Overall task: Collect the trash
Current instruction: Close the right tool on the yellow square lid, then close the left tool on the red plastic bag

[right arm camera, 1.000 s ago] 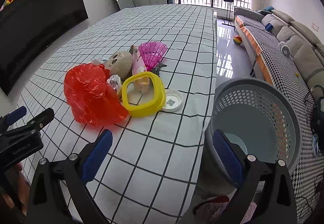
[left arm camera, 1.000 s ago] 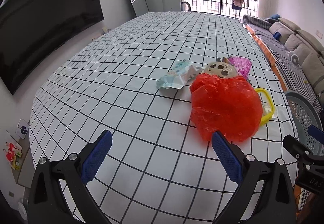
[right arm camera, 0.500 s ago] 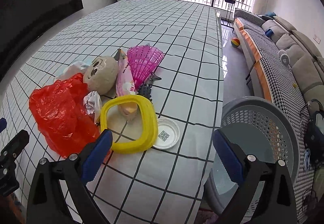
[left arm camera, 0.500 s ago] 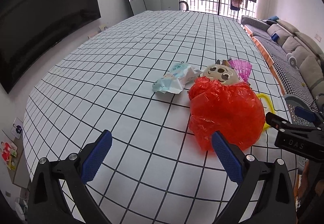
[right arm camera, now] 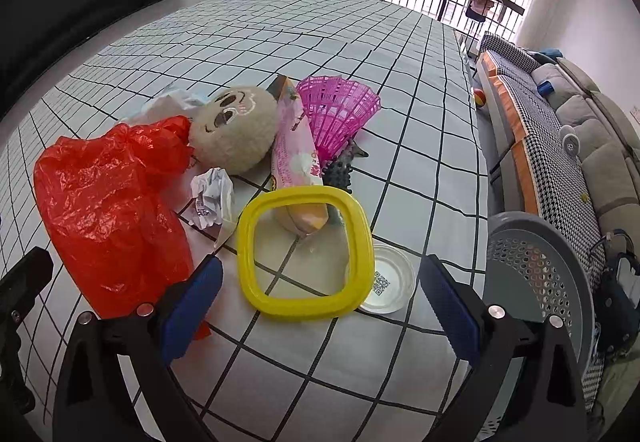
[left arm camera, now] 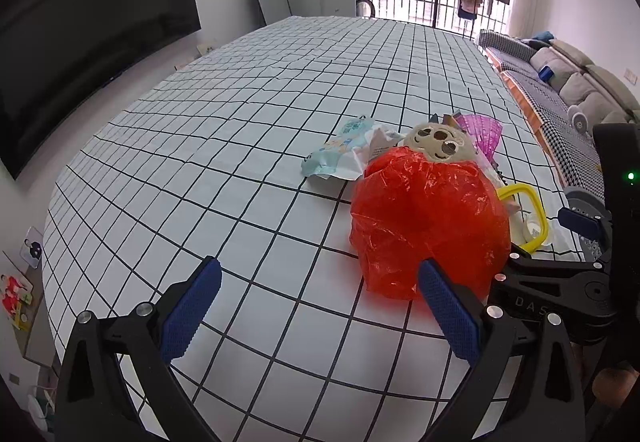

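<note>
A pile of trash lies on the checked tablecloth [left arm camera: 240,170]. A crumpled red plastic bag [left arm camera: 428,218] [right arm camera: 108,202] is at its near left. Beside it are a crumpled paper ball [right arm camera: 211,196], a yellow square lid ring [right arm camera: 304,254], a clear round lid [right arm camera: 390,284], a pink snack wrapper [right arm camera: 296,150], a pink mesh basket [right arm camera: 338,114], a beige plush head [right arm camera: 234,134] and a light blue wrapper [left arm camera: 344,154]. My left gripper [left arm camera: 320,316] is open and empty, just short of the red bag. My right gripper [right arm camera: 318,306] is open and empty, just before the yellow ring.
A grey perforated bin [right arm camera: 540,282] stands off the table's right edge. A sofa [right arm camera: 580,130] runs along the right wall. A large black TV [left arm camera: 80,54] hangs on the left wall. The right gripper's body [left arm camera: 560,282] shows in the left wrist view.
Both grippers moved forward toward the pile. The right gripper swung left from the bin to face the yellow ring. Both stayed open.
</note>
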A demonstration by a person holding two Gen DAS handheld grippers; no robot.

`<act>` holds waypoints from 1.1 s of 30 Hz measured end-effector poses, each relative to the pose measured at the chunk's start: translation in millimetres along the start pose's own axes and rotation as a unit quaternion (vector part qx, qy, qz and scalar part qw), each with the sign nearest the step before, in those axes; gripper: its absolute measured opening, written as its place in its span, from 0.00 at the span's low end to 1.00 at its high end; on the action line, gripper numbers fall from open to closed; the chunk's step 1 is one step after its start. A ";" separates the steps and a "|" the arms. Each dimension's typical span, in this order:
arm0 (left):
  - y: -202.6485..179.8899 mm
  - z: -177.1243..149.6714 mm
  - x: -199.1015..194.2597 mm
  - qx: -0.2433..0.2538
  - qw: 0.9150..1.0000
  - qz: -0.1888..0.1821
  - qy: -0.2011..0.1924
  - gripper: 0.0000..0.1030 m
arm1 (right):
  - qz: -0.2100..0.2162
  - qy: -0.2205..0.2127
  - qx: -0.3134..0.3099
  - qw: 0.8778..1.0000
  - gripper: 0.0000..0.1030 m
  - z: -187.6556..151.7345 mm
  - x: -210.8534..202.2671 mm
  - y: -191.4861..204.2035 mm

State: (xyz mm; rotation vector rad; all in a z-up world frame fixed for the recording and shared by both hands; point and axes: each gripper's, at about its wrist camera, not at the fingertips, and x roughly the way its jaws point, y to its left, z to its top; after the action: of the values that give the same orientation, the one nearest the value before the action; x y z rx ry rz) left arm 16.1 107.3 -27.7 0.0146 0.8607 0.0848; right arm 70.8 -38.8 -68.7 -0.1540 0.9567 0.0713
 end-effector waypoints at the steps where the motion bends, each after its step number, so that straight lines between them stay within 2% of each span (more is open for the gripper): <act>1: 0.1 -0.1 0.3 -0.001 1.000 -0.001 0.000 0.94 | -0.004 0.000 0.001 1.000 0.92 1.4 2.1 -0.9; 5: -1.1 -0.1 0.9 0.000 1.000 -0.005 0.002 0.94 | -0.004 0.001 0.001 1.000 0.91 2.9 8.7 -2.3; 7: -2.4 -0.7 0.8 0.002 1.000 -0.005 0.002 0.94 | -0.001 -0.002 0.000 1.000 0.86 3.2 9.2 -1.7; 9: -2.9 -1.2 0.8 0.002 1.000 -0.006 0.003 0.94 | 0.006 0.000 -0.004 1.000 0.65 2.1 10.2 -0.3; 14: -3.3 -1.9 -1.6 0.000 1.000 -0.012 0.002 0.94 | 0.018 -0.003 -0.012 1.000 0.64 -1.2 5.1 3.7; 21: -5.8 -0.7 -7.7 -0.002 1.000 -0.025 -0.005 0.94 | 0.042 -0.029 0.018 0.999 0.64 -2.9 -21.8 -9.7; 33: -47.8 6.0 -13.4 0.020 0.997 -0.076 -0.019 0.94 | 0.024 -0.037 0.081 0.996 0.64 -37.2 -61.6 -65.0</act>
State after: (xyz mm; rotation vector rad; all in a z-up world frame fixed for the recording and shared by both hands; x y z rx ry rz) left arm 15.3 58.7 -15.9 -0.0115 0.8230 -0.0742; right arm 13.6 -108.6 -32.9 0.0207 0.8881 0.0434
